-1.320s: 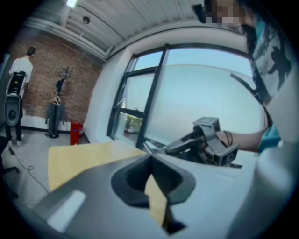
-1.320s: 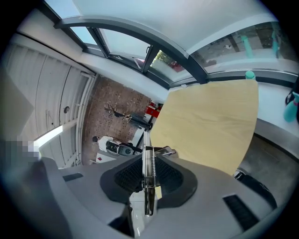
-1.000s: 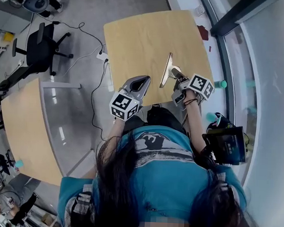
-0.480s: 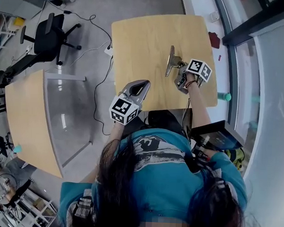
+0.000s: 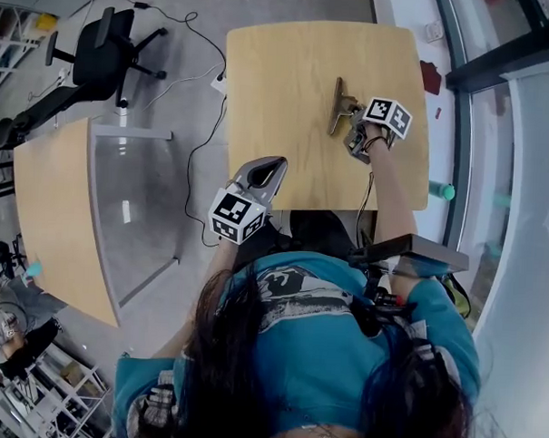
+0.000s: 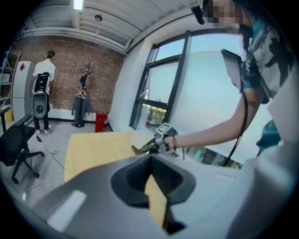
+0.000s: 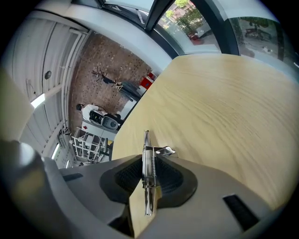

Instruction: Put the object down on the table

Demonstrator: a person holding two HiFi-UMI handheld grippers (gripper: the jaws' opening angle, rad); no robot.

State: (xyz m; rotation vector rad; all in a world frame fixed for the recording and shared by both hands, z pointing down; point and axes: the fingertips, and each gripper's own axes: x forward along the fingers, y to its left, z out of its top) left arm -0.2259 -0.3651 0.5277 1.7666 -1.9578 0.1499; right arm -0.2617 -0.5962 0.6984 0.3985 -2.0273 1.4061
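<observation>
A flat metal tool with a spring point(image 7: 147, 175) stands on edge between the jaws of my right gripper point(image 7: 147, 158), which is shut on it. From the head view the tool point(image 5: 338, 106) lies over the far right part of the wooden table point(image 5: 290, 69), sticking out ahead of the right gripper point(image 5: 350, 117). I cannot tell whether it touches the tabletop. My left gripper point(image 5: 263, 174) hovers at the table's near edge, jaws closed together with nothing in them. In the left gripper view the held tool point(image 6: 142, 148) shows across the table point(image 6: 93, 149).
A second wooden table point(image 5: 52, 222) stands at the left across a gap of grey floor. A black office chair point(image 5: 104, 56) and cables point(image 5: 200, 156) are on the floor at the back left. A window wall runs along the right. A person point(image 6: 44, 88) stands far off by a brick wall.
My right gripper has carried the metal tool further out over the table and lower. The left gripper has shifted only a little, staying at the near edge.
</observation>
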